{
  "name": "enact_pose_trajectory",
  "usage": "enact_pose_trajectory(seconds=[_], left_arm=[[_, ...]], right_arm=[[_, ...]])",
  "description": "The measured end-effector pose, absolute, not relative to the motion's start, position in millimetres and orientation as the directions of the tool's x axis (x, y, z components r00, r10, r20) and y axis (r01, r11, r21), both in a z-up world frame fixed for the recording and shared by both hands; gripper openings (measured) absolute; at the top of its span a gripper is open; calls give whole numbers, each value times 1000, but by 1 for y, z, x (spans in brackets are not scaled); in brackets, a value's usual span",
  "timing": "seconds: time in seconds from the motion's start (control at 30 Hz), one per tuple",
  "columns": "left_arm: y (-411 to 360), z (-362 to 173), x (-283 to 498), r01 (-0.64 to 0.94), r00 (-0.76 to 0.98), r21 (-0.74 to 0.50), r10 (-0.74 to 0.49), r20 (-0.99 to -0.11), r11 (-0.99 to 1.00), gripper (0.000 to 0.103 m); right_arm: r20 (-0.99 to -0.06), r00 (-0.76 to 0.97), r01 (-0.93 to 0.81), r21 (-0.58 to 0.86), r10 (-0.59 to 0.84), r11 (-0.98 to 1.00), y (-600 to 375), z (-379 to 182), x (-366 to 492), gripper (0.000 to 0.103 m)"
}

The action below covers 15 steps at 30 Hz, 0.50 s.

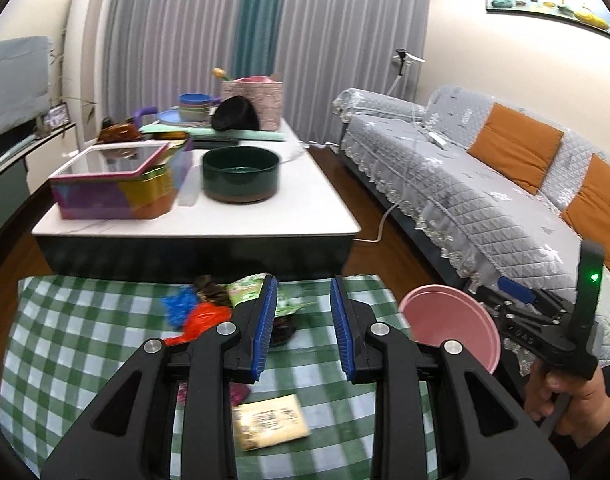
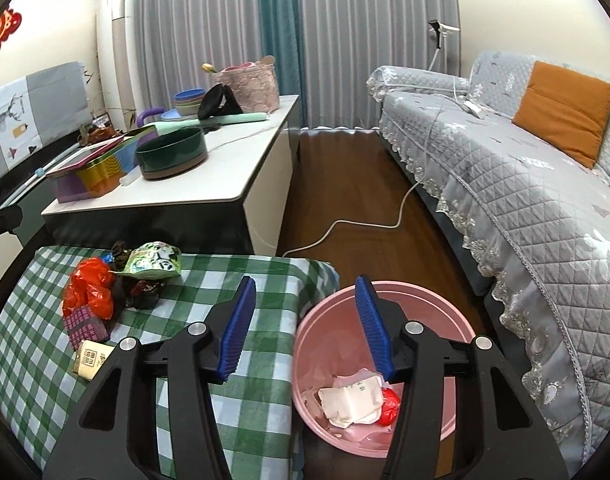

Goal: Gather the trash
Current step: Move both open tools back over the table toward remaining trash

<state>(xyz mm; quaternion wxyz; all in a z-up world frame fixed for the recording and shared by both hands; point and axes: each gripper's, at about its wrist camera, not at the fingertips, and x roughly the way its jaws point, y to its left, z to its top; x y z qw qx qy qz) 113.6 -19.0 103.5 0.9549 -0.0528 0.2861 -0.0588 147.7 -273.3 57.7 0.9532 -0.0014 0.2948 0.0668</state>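
A long sofa under a grey quilted cover with lace trim (image 2: 517, 184), carrying orange cushions (image 2: 565, 112), runs along the right of the room, and a white-topped low table (image 2: 209, 196) stands across the dark wood floor from it, well apart. On that tabletop a dark green round ceramic bowl (image 2: 172, 152) sits near the front edge, just beside a multicoloured tin box with a pink-framed lid (image 2: 93, 168). Nearer the cameras is a small table covered with a green-and-white checked cloth (image 2: 241, 412). A round pink plastic bin (image 2: 341, 304) stands on the floor against that cloth's right edge, and it already holds crumpled white paper packaging (image 2: 351, 400) and a scrap of red plastic (image 2: 389, 410). The remaining trash lies toward the cloth's far left corner: a crumpled orange-red plastic bag (image 2: 90, 288), a green snack wrapper printed with pandas (image 2: 155, 265), a purple packet (image 2: 85, 326) and, nearer the left edge, a cream cardboard packet with brown printed characters (image 1: 270, 420), too blurred to read. The left gripper (image 1: 302, 326) hovers over the cloth with its blue-padded jaws apart and nothing between them. The right gripper (image 2: 305, 328) hangs over the cloth's right edge and the bin's rim, its jaws apart and empty.
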Motion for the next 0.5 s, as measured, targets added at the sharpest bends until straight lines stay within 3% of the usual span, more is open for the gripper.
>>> enact_pose_trajectory(seconds=[0.5], left_arm=[[78, 60, 109, -126, 827, -209, -14, -562, 970, 27]], right_arm=[[-574, 780, -269, 53, 249, 962, -206, 41, 160, 52]])
